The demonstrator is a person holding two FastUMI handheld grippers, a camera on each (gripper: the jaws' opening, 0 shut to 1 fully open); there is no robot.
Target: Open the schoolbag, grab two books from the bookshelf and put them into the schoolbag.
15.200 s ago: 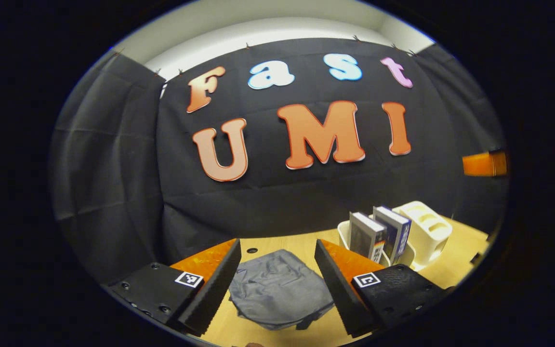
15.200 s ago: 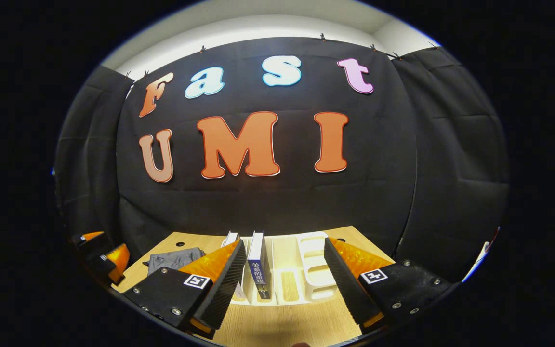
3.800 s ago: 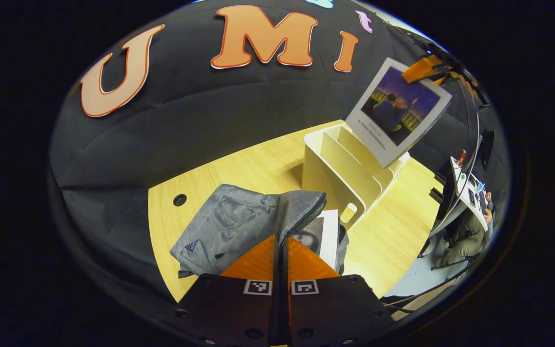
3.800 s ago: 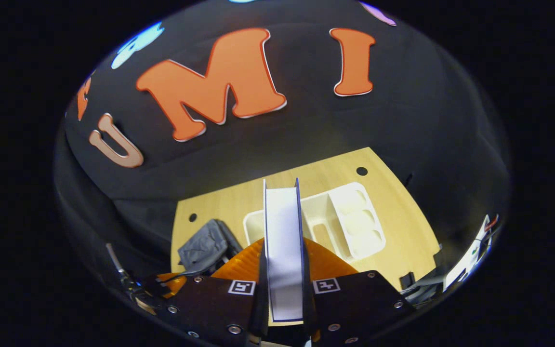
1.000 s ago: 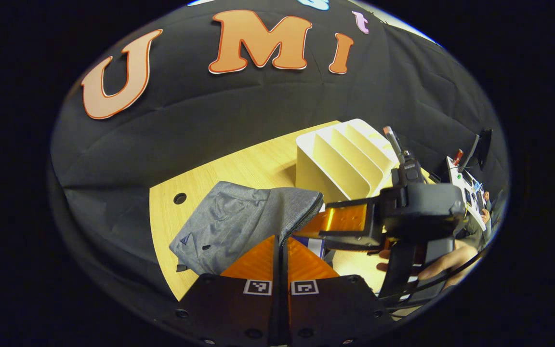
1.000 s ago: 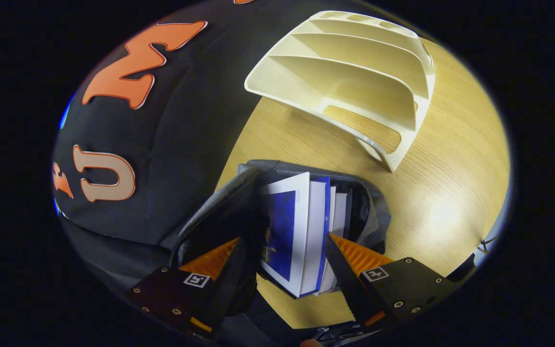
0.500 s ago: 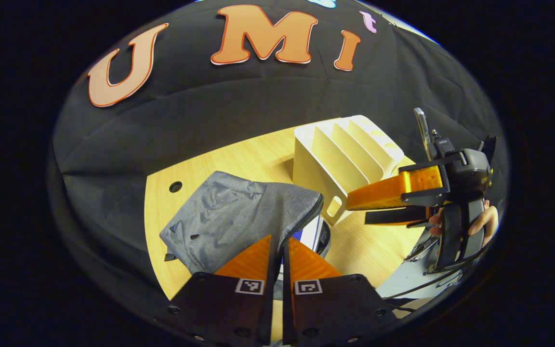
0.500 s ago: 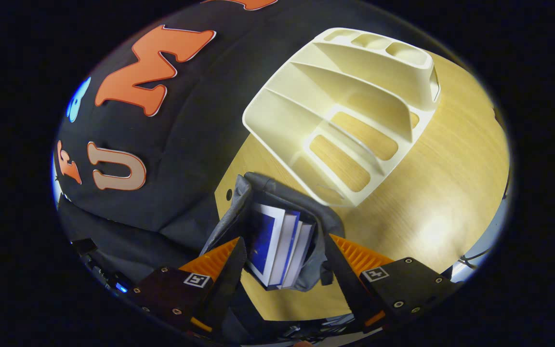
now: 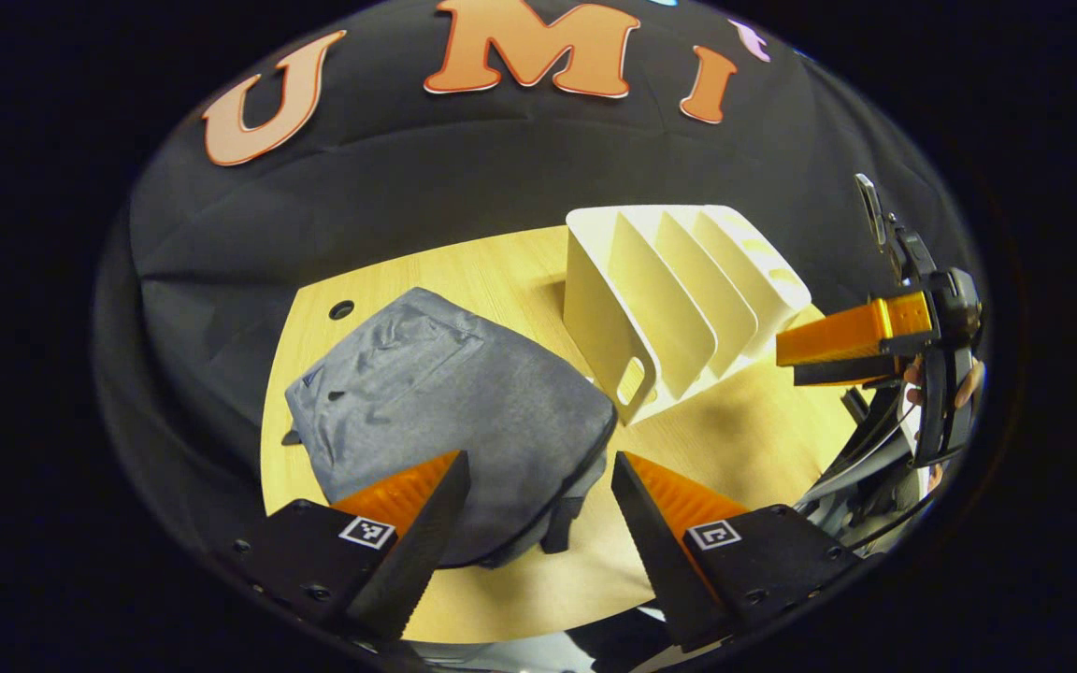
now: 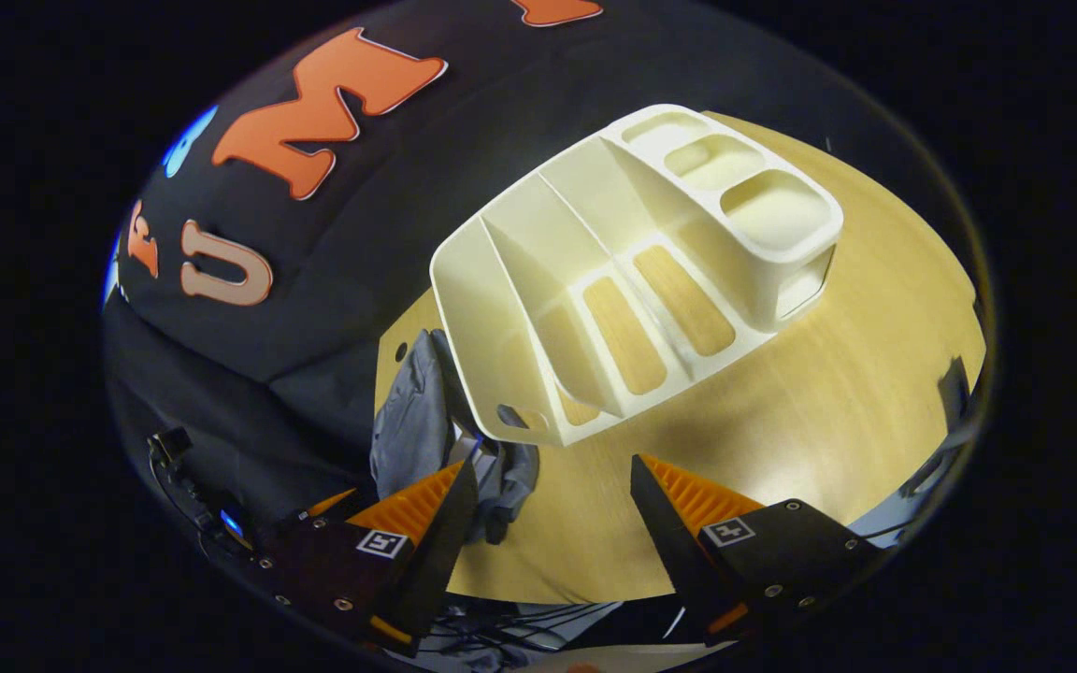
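Recording booth, lab-style setup.
Black cloth wall (image 9: 464, 187) is draping behind a wooden table (image 9: 744, 449); cables (image 10: 501, 636) are trailing below its near edge.

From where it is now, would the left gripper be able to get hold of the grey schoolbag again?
Probably yes. The left gripper is open, and the schoolbag lies on the table just ahead of its fingers with nothing between them.

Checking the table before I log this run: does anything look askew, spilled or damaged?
Nothing stands out. The grey schoolbag lies flat on the wooden table beside the upright white bookshelf, whose slots are empty. Both the left gripper and right gripper are open, holding nothing.
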